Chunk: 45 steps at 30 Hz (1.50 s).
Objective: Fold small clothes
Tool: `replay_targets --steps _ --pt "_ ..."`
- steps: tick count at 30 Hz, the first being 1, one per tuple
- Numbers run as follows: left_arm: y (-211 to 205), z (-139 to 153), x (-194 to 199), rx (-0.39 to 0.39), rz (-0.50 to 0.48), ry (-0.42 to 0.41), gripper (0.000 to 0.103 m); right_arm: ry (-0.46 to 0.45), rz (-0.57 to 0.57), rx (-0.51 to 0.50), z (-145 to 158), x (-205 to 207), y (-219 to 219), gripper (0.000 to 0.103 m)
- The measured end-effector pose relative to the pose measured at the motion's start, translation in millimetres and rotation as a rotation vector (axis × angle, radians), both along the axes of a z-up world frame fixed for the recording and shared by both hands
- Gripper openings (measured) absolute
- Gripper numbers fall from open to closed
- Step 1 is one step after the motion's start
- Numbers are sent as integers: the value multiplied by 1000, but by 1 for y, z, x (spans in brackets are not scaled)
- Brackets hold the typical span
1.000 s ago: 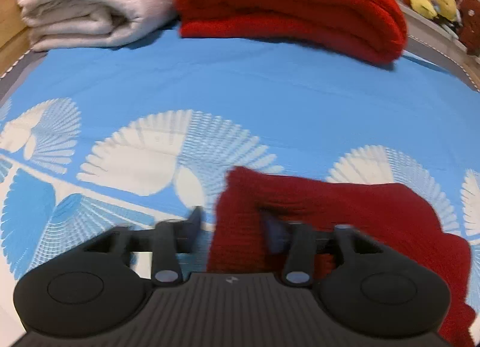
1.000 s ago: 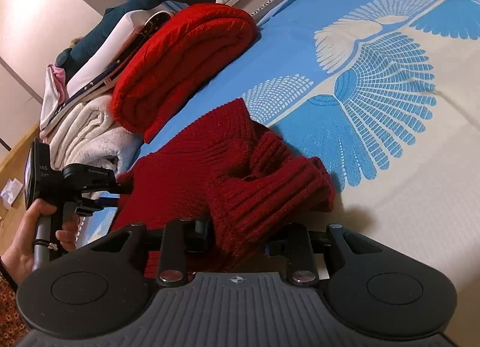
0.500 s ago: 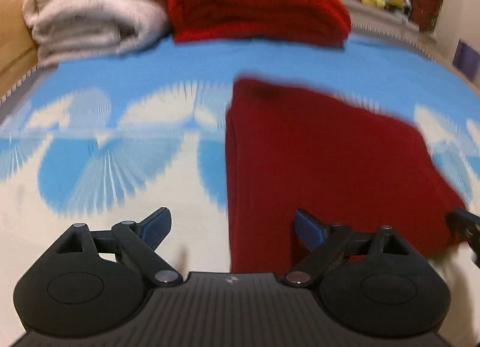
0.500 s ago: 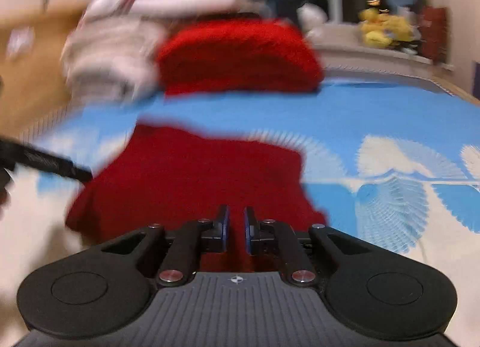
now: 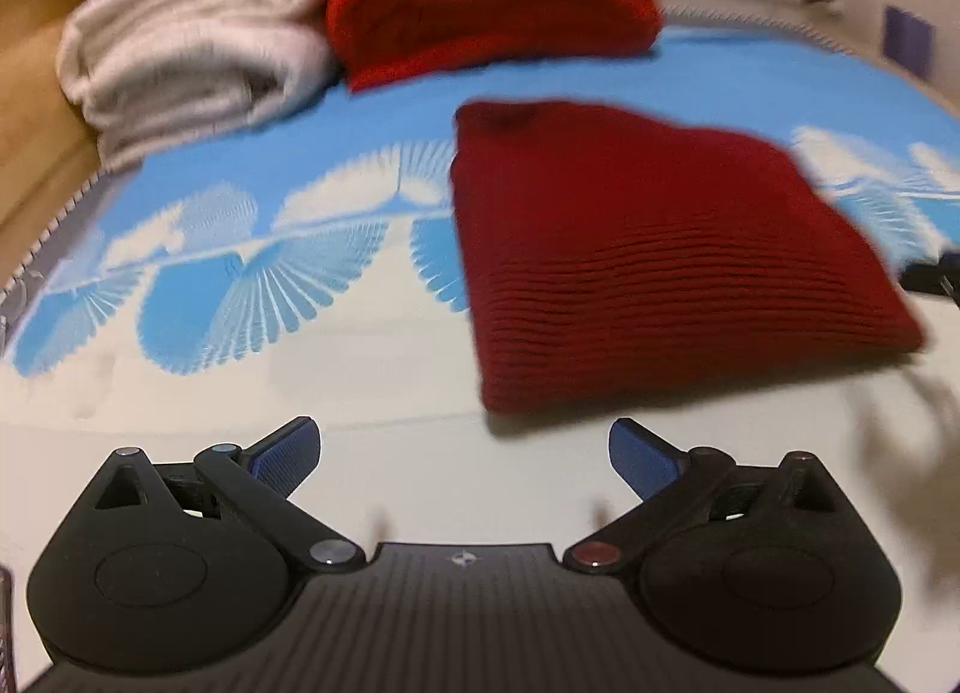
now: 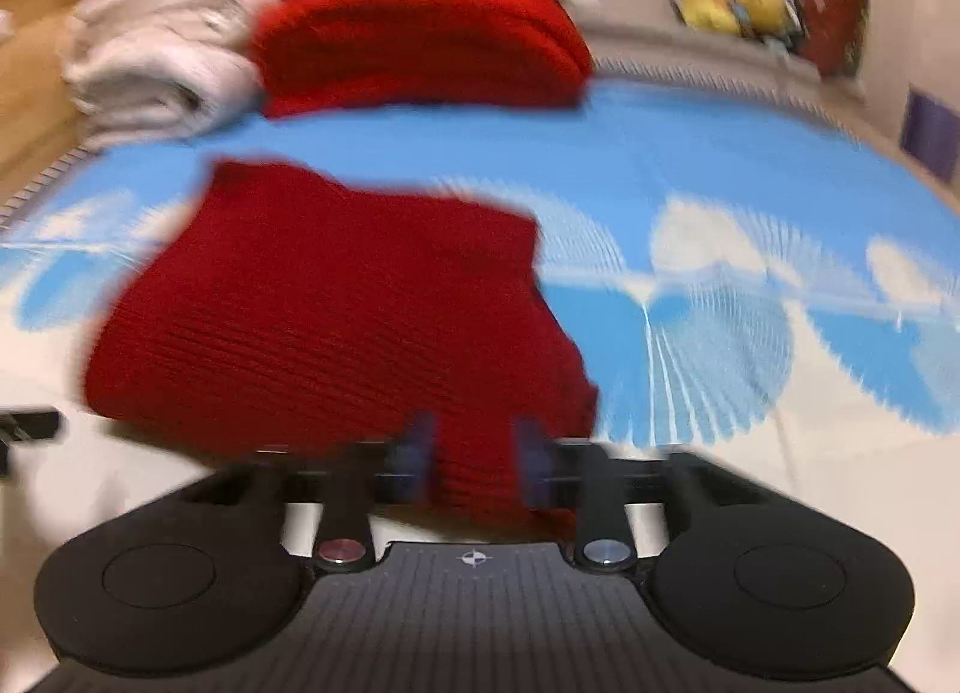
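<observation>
Gaping wide, left gripper (image 5: 465, 456) holds nothing — right gripper (image 6: 474, 456) (blurred) straddles the dark red knit's (image 6: 336, 321) edge; grip unclear.

Bed (image 5: 372, 369) with blue-and-white fan-print cover. Lying on it: dark red knit garment (image 5: 666, 267) folded flat, cream blanket roll (image 5: 186, 63) and bright red folded blanket (image 5: 486, 9) at far end.

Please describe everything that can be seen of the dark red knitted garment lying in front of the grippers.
The dark red knitted garment looks like ribbed wool, folded into a flat, roughly four-sided pad. It lies on the blue and white patterned sheet, apart from the brighter red folded blanket behind it. The left gripper is open and clear of it. The right gripper has its near edge between the fingers; blur hides whether they pinch it.
</observation>
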<state>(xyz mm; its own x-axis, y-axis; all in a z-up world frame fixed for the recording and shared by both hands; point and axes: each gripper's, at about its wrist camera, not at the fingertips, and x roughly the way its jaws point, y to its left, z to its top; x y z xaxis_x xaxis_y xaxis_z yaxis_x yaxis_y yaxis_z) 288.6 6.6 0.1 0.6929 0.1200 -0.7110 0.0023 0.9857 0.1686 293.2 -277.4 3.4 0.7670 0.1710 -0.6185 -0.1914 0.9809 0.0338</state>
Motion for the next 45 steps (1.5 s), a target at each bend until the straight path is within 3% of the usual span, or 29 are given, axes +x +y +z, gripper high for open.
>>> replay_targets --steps 1,2,5,9,11,14,20,26,32,45 --pt "-4 7 -19 -16 -17 -14 103 -41 9 8 15 -21 3 75" --pt "-8 12 -37 -32 -27 -25 103 -77 16 21 28 -41 5 81" --pt "-14 23 -87 -75 -15 -62 103 -96 29 64 48 -102 15 88" --pt "-15 24 -135 -144 5 -95 103 -80 -49 27 44 -162 30 90" --pt "-16 19 -143 -149 6 -82 103 -82 -131 22 31 -182 31 99" --pt "-16 8 -151 -156 4 -117 103 -83 -223 -28 10 -205 40 102" --pt "-5 -19 -135 -192 28 -38 103 -60 -211 -113 -11 -201 57 102" --pt "-7 -12 -123 -85 13 -125 103 -31 -197 -149 -22 -182 66 102" --pt "-1 -12 -110 -155 26 -93 103 -10 -187 -161 -25 -167 69 102" --pt "-14 -19 -111 -136 2 -74 103 8 -180 -161 -28 -171 63 102"
